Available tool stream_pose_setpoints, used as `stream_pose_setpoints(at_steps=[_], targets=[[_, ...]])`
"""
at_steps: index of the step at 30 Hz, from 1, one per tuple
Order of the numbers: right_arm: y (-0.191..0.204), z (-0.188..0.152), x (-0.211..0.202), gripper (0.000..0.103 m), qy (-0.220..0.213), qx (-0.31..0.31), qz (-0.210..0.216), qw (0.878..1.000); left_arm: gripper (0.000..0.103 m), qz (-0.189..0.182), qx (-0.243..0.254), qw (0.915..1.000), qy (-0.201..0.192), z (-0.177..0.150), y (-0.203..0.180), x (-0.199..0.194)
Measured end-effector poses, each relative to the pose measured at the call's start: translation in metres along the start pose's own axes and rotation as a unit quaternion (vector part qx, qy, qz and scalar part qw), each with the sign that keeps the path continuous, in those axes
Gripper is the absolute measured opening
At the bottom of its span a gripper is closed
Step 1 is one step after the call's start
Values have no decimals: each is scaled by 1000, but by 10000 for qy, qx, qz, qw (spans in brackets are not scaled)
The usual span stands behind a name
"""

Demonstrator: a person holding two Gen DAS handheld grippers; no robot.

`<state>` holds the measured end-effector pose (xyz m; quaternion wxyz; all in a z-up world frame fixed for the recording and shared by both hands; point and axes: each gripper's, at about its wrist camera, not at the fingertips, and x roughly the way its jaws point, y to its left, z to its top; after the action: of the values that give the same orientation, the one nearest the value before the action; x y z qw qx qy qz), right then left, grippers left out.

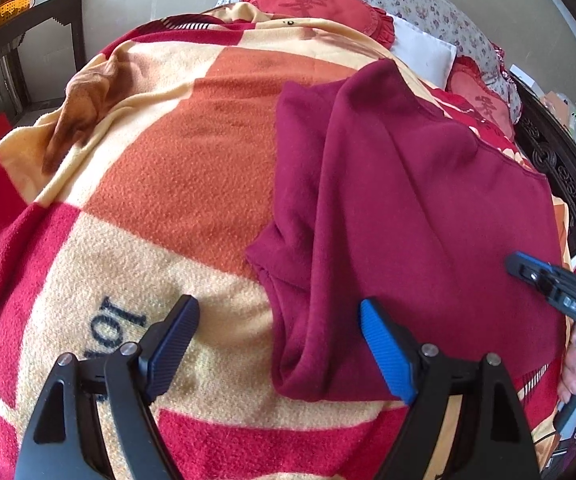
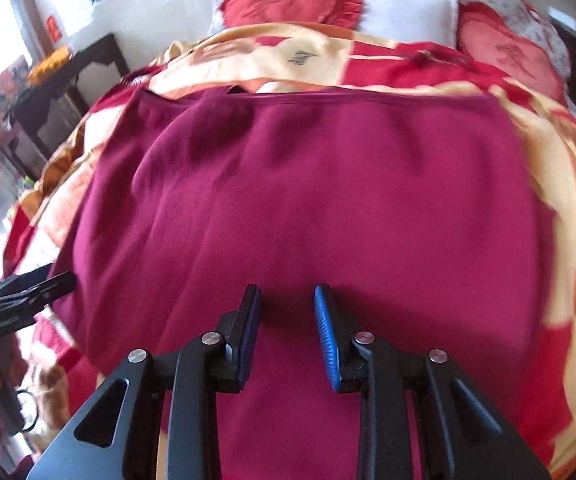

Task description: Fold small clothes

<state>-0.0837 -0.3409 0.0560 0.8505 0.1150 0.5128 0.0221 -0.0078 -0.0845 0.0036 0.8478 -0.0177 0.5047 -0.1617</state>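
Observation:
A maroon fleece garment (image 1: 408,208) lies spread on a checked red, orange and cream blanket (image 1: 192,152) on a bed. In the left wrist view my left gripper (image 1: 280,320) is open and empty, just above the garment's near left edge, where the cloth is bunched. My right gripper (image 1: 528,272) shows at the far right, over the garment's right side. In the right wrist view the garment (image 2: 308,200) fills the middle. My right gripper (image 2: 288,308) is open and empty, hovering over the near part. The left gripper (image 2: 36,284) shows at the left edge.
Red heart cushions (image 1: 320,4) and a white pillow (image 1: 424,52) lie at the head of the bed against floral fabric. A dark carved bed frame (image 1: 560,168) runs along the right. A dark side table (image 2: 68,76) with an orange basket (image 1: 8,8) stands at the left.

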Motion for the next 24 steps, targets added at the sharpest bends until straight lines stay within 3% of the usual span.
stream_pose_setpoints(at_steps=[9,18,24], targets=[[54,59,34,12,-114,-810,-279,9963,91,-35,6,10000,-32,0,0,5],[112,111,37,12,-507,-1015,448,9925,94,-263,-68,9996,-79,-1,5,7],[127,131,73,12,-276,-784,513,9952,95,-280,-84,9995,-127,-1,4,6]])
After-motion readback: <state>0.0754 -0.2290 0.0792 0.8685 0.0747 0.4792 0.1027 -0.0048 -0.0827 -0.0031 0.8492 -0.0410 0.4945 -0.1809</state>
